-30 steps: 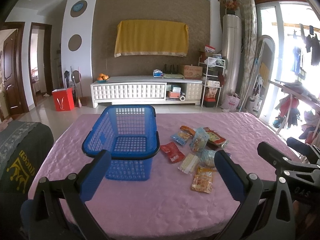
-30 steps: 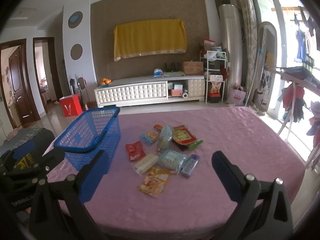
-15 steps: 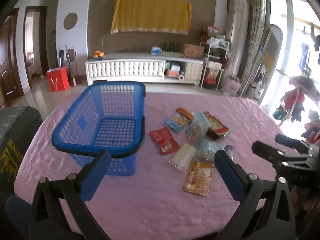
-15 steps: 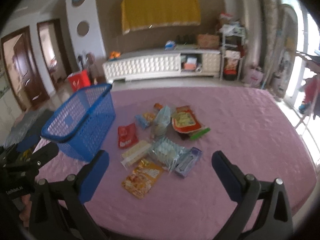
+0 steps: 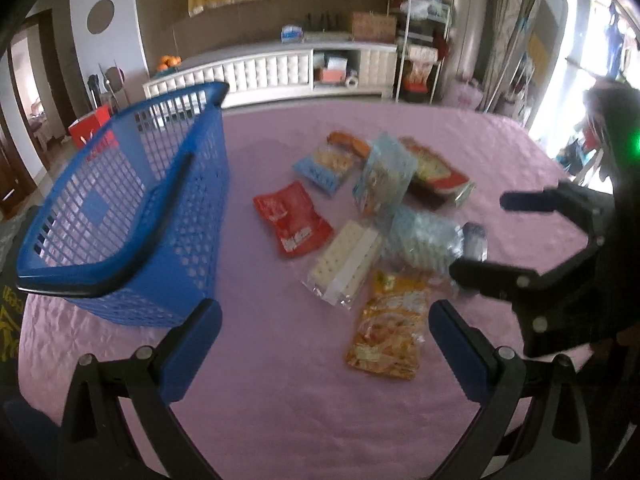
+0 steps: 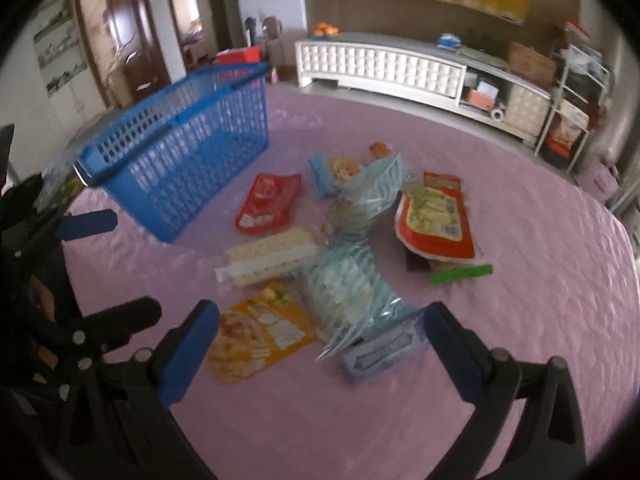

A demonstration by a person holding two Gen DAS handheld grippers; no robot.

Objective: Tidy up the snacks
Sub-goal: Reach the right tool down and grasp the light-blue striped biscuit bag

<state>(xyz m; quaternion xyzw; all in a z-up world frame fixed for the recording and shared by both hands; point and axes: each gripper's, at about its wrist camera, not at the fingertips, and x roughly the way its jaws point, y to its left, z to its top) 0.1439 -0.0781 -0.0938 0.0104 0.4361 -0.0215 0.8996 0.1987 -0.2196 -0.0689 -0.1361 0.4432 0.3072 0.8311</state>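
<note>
daylight glares through the blown-out window (image 5: 580, 52) at right; motion blur softens both views, fisheye bending and dark vignetting at edges.

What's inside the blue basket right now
Nothing shows inside the blue basket: the left wrist view sees only its bare mesh floor and walls. All the snack packets lie outside it on the pink tablecloth. The near inside corner is hidden behind the rim.

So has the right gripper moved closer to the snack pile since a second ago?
Yes. The right gripper has come forward and down: the orange packet now lies by its fingertips.
</note>
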